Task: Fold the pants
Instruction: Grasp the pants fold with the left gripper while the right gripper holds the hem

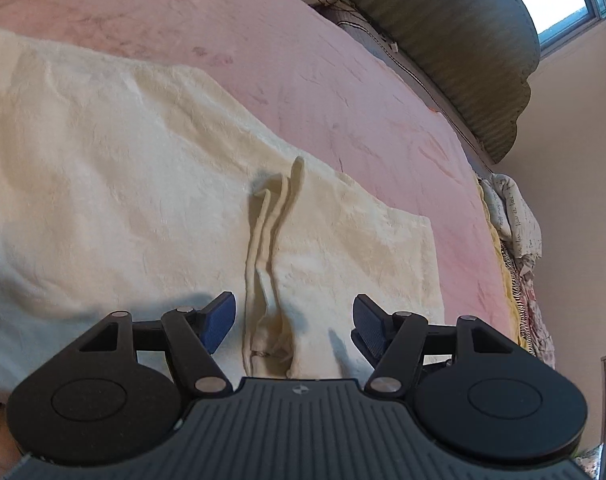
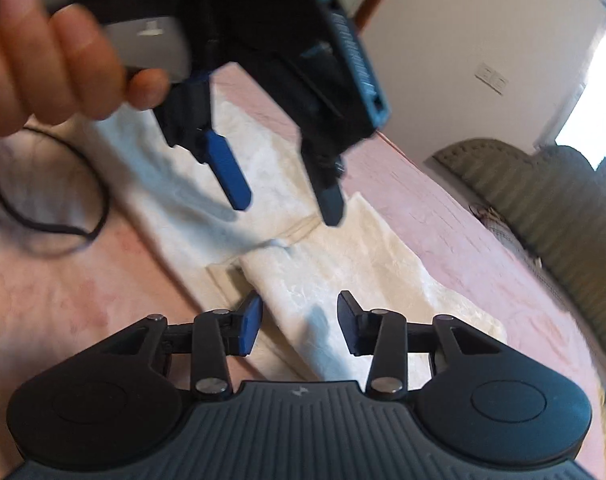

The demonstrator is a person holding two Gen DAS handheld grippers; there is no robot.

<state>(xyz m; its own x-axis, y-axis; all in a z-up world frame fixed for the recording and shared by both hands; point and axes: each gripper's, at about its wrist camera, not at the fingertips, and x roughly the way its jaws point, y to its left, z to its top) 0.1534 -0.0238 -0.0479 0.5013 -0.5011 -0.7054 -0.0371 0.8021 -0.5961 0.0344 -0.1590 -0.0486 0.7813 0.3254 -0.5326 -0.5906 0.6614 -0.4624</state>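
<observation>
Cream fleece pants point(image 1: 103, 160) lie spread flat on a pink bedspread point(image 1: 343, 80). Their drawstring point(image 1: 271, 232) lies loose on the fabric, running away from my left gripper point(image 1: 293, 316). That gripper hovers open over the waist end, its blue pads wide apart and holding nothing. In the right wrist view the pants point(image 2: 343, 264) show a folded layer with an edge running diagonally. My right gripper point(image 2: 299, 322) stands open just above that layer, nothing pressed between its pads. The left gripper point(image 2: 283, 196) hangs open above the pants farther off, held by a person's hand point(image 2: 43, 60).
A green padded headboard point(image 1: 483, 60) borders the bed's far side, with a window behind it. A heap of patterned cloth point(image 1: 511, 220) lies at the bed's right edge. A thin black cable loop point(image 2: 63, 200) rests on the bed left of the pants.
</observation>
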